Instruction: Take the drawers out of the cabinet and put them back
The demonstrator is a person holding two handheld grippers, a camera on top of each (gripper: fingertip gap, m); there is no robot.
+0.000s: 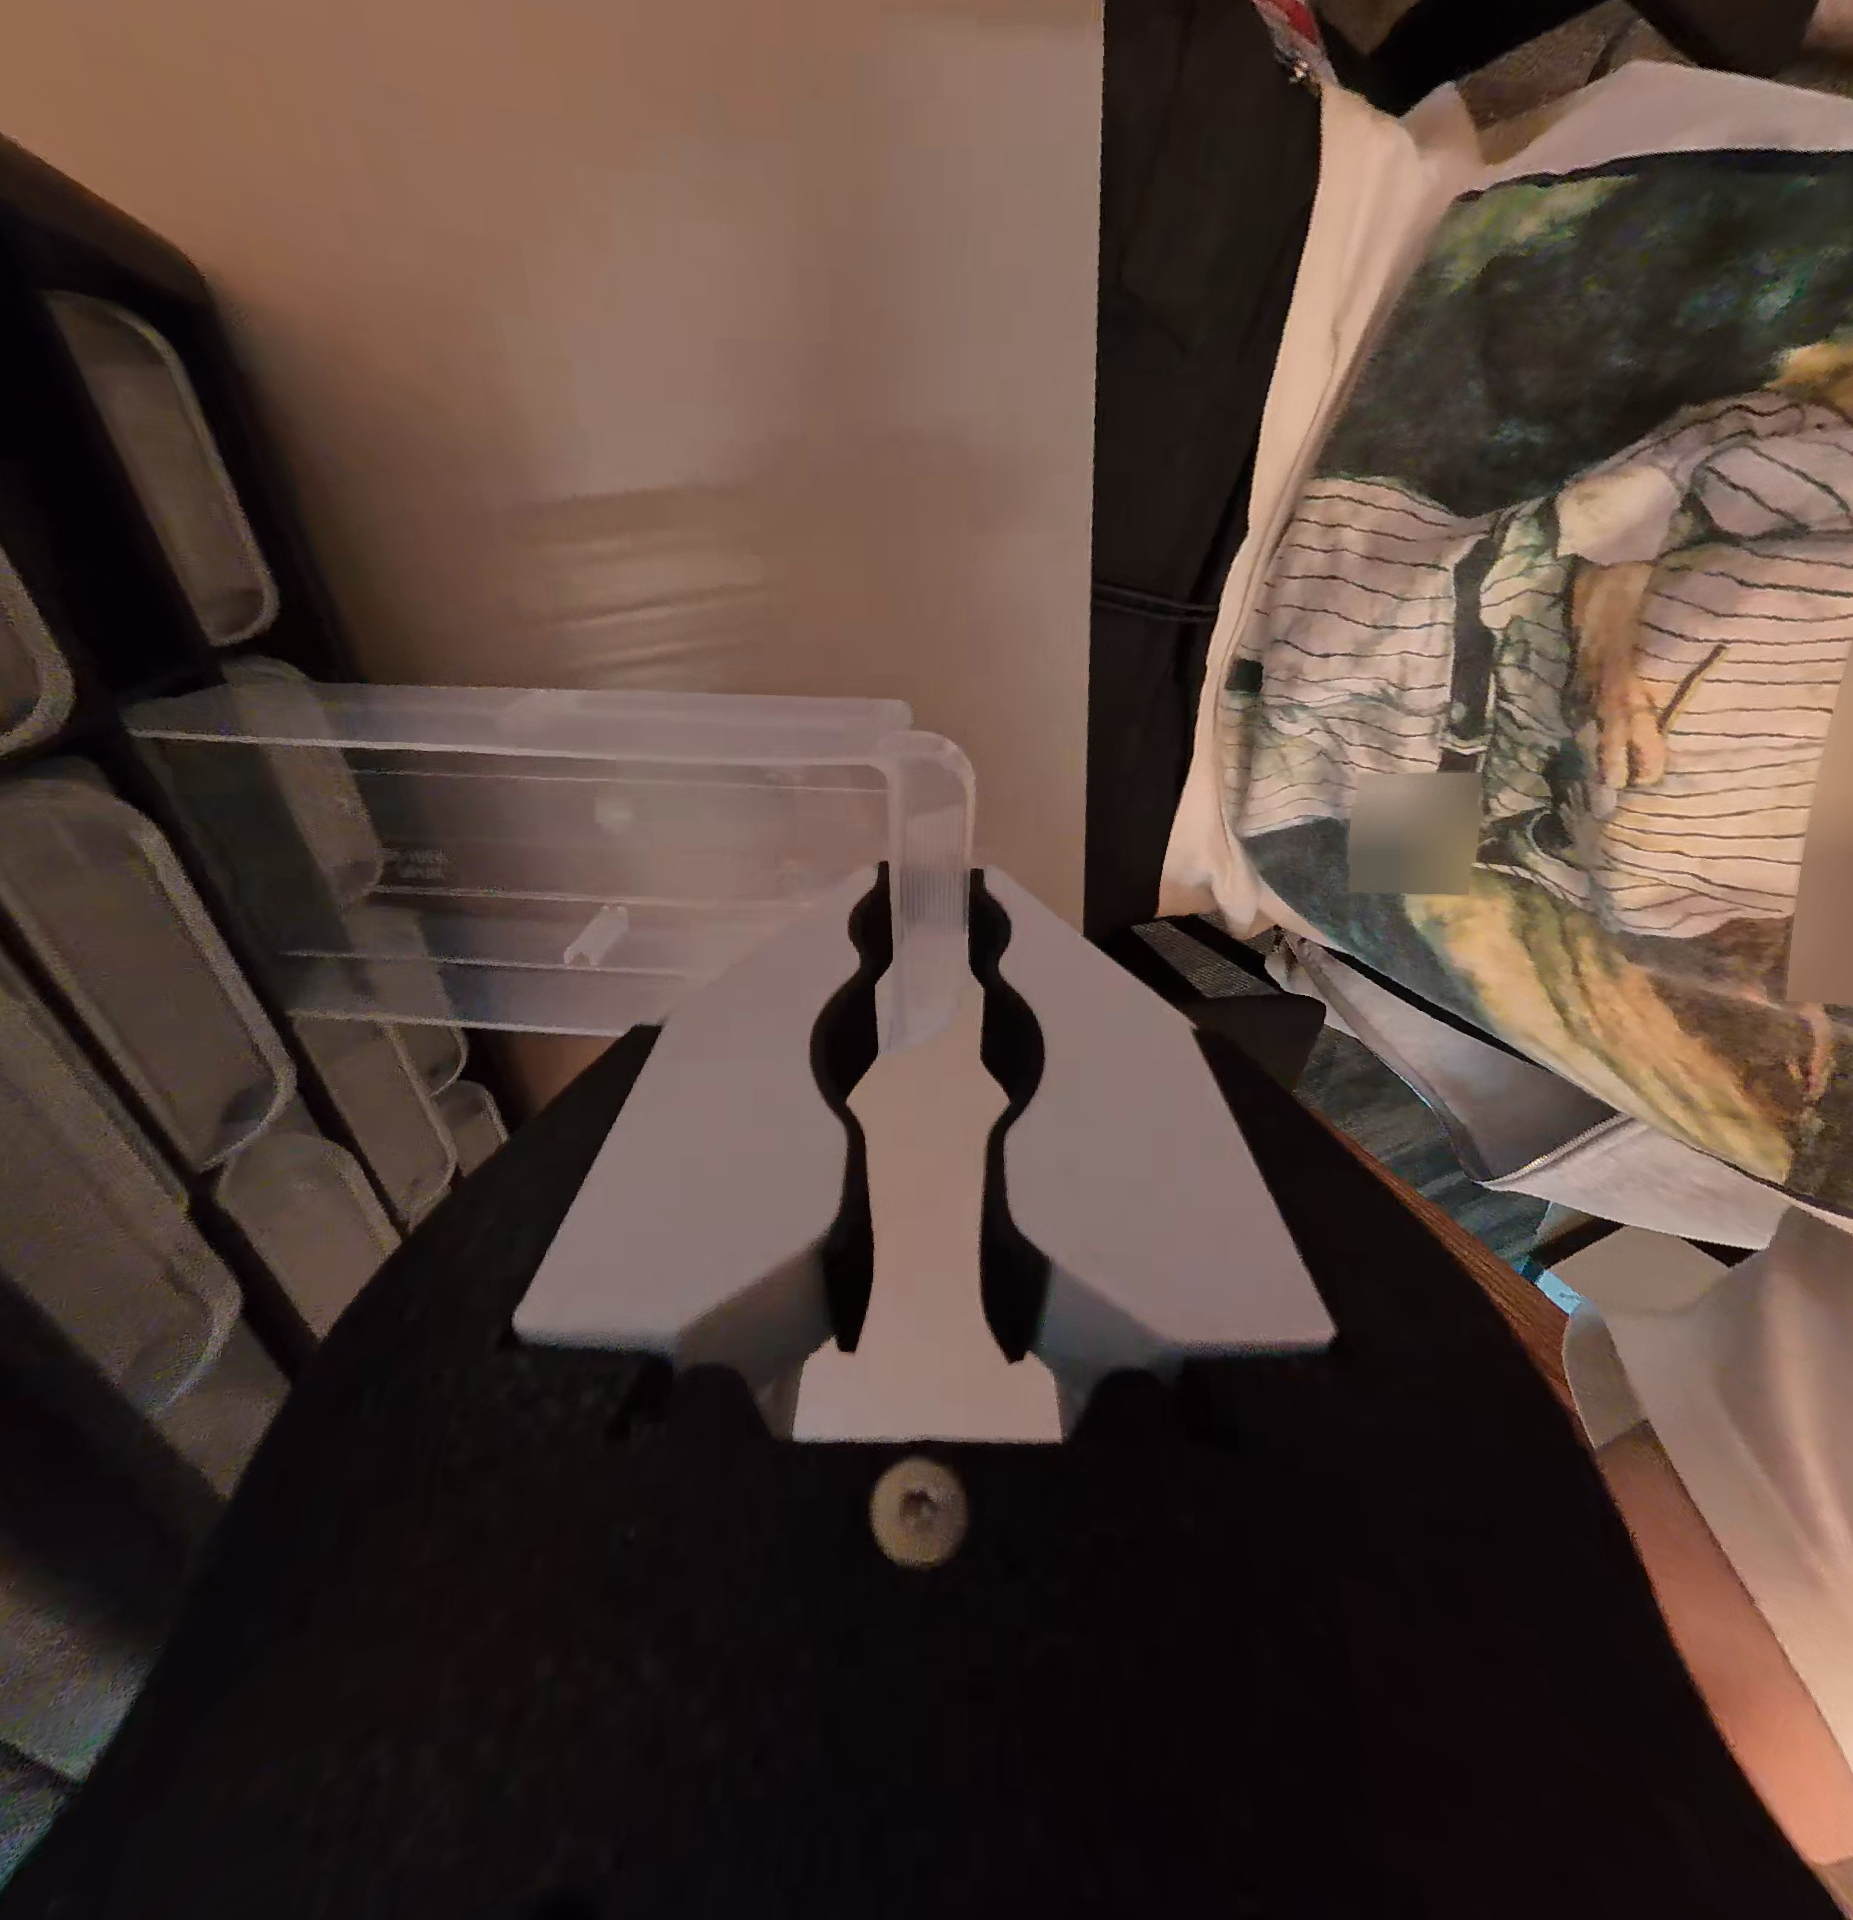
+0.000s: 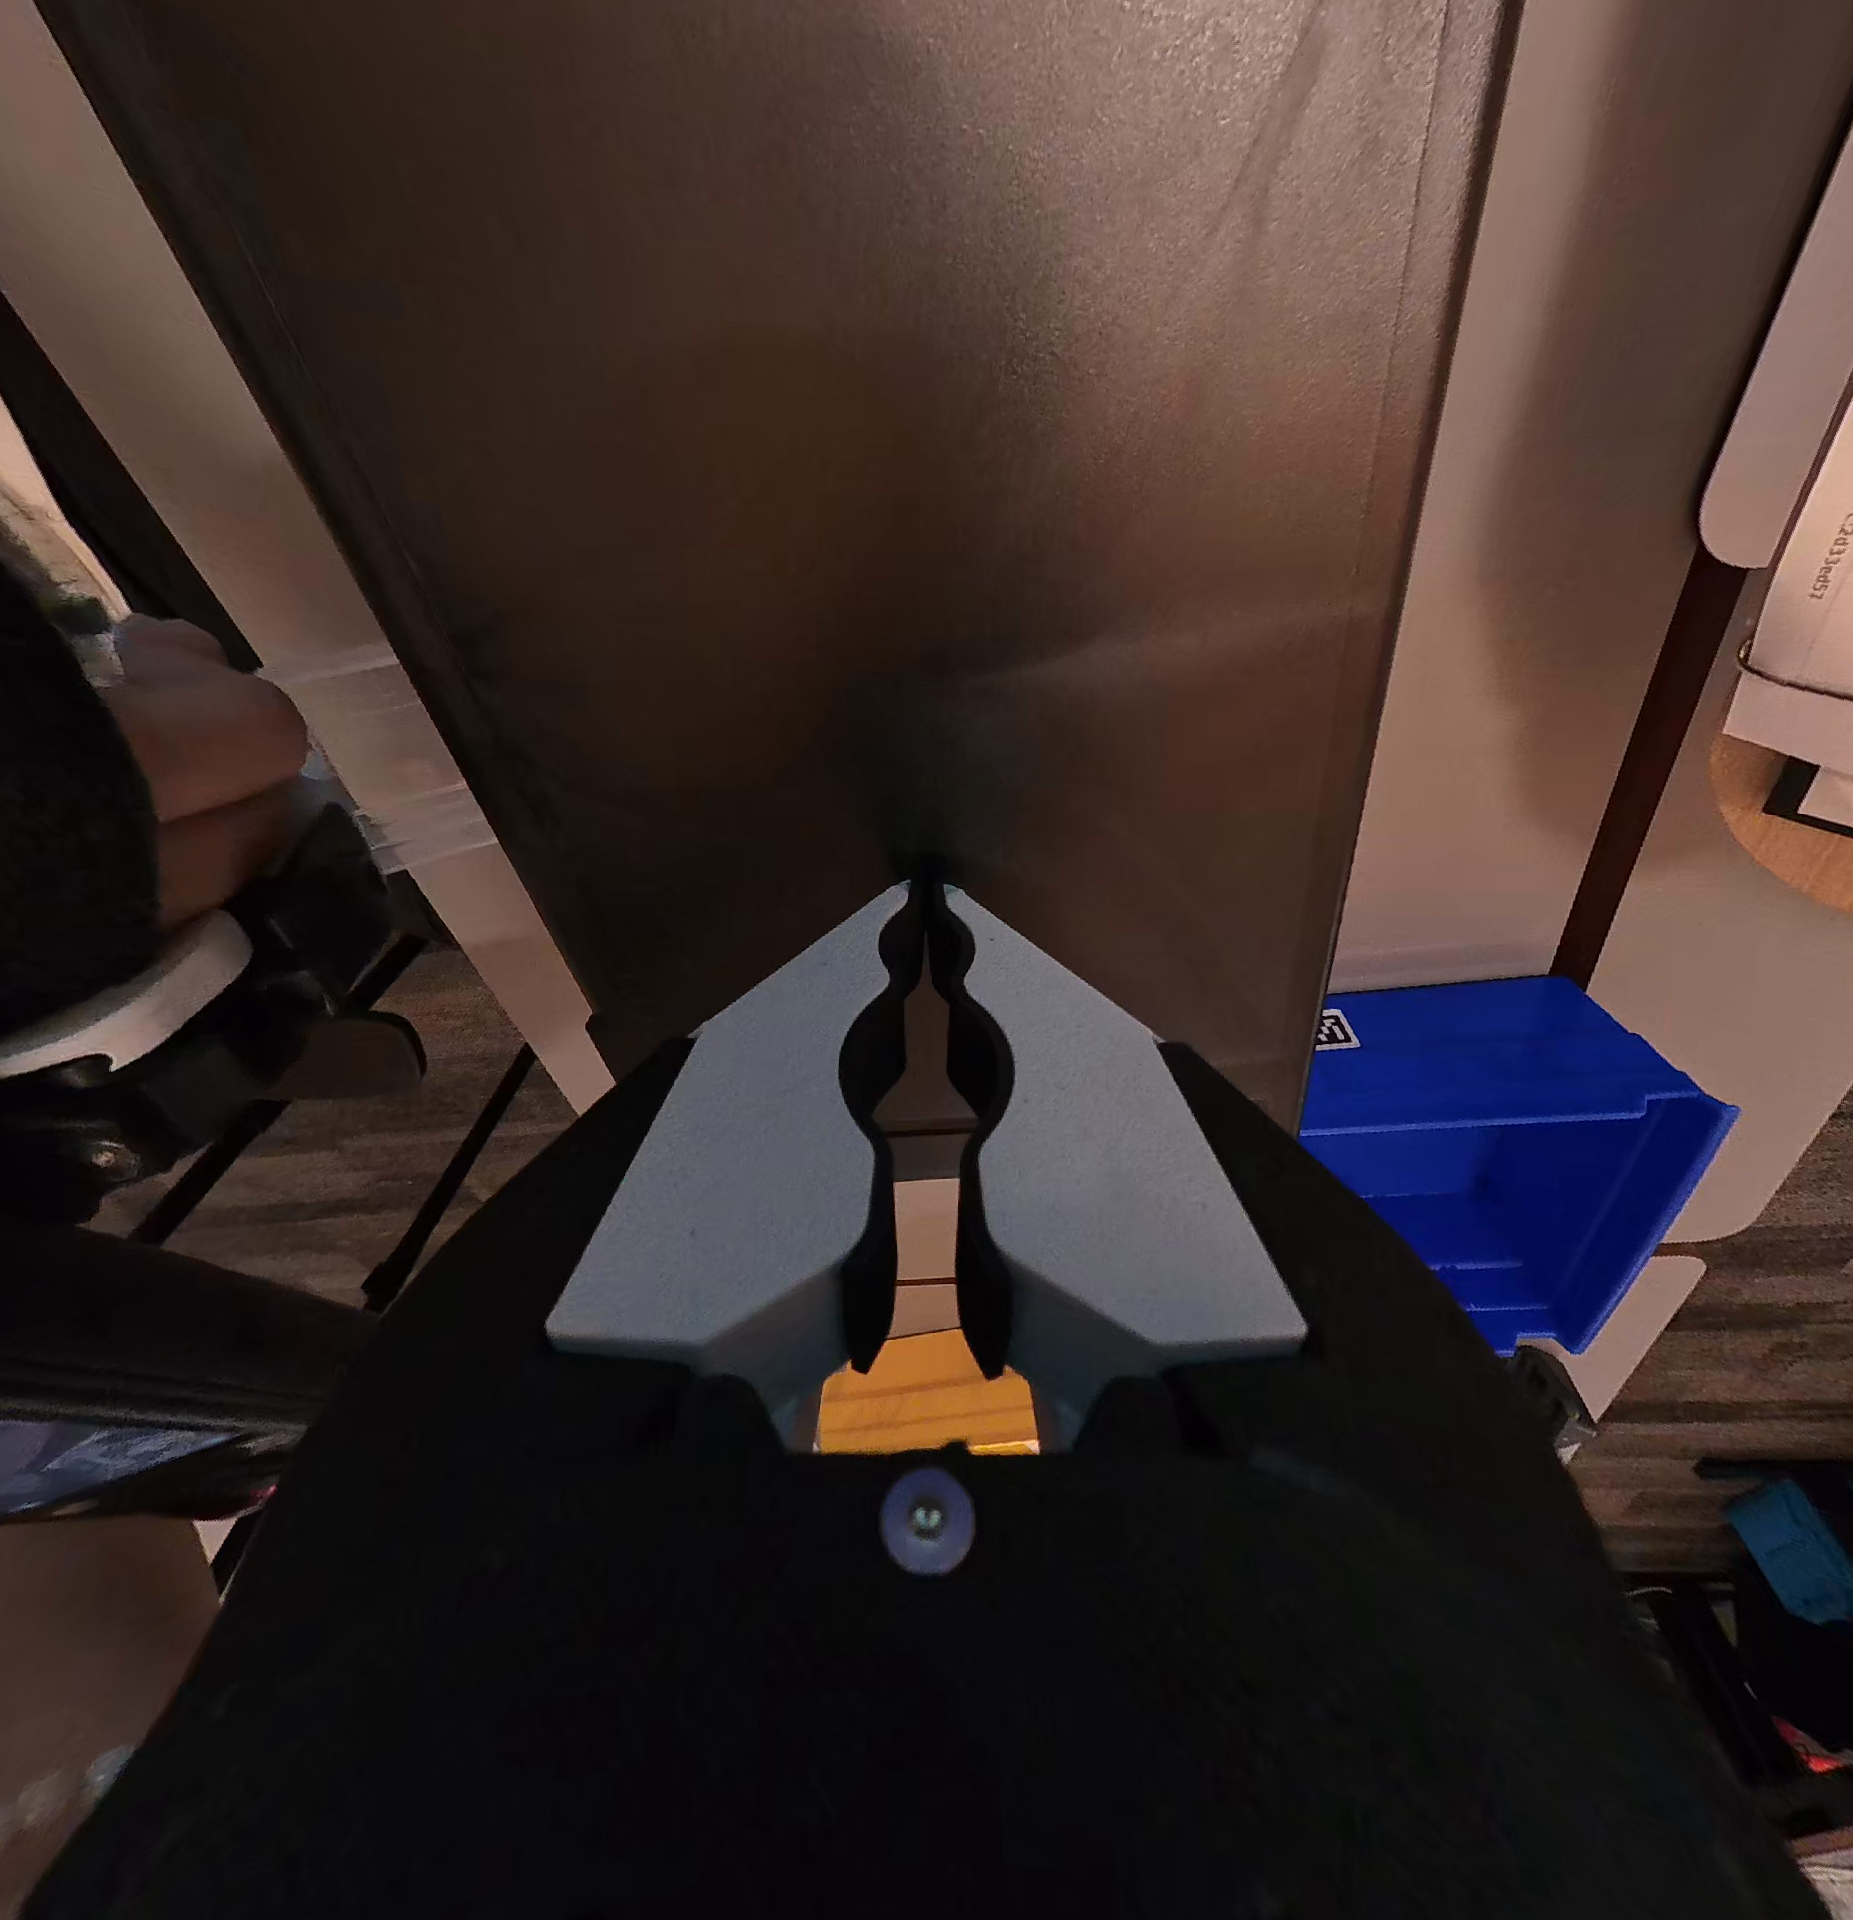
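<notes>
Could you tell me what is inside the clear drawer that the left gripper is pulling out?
Nothing shows through the clear drawer; it looks empty. Its inner end, within the cabinet, is hidden.

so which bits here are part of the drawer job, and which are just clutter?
Job:
- clear drawer, pulled most of the way out
- its front tab, pinched by the left gripper
- black cabinet with the other drawers still in
- right gripper, shut, tips against the cabinet's dark side panel

Clutter:
- printed pillow
- blue bin
- white box
</notes>
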